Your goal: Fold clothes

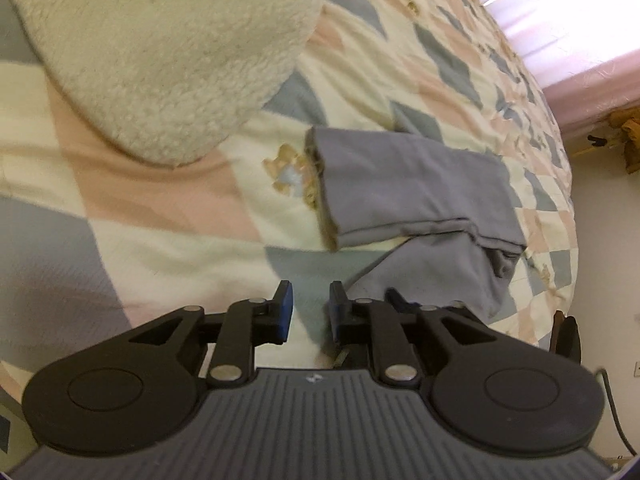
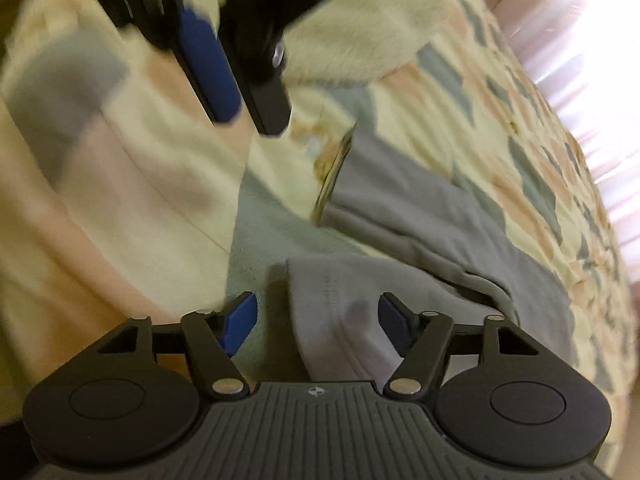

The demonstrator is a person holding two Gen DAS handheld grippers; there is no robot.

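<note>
Grey garment (image 1: pixel 416 184) lies partly folded right of centre on the patchwork quilt (image 1: pixel 168 216), lower flap loose; left gripper (image 1: pixel 310 312) narrowly parted, empty; right gripper (image 2: pixel 318 320) open astride that flap.

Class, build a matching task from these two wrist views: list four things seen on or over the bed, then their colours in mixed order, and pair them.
Things:
1. fleece garment
2. folded garment
3. gripper pads
4. bedspread

Colours:
A. blue
B. checked cream, pink and grey-blue
C. cream white
D. plain grey

Pairs: 1-C, 2-D, 3-A, 4-B
</note>
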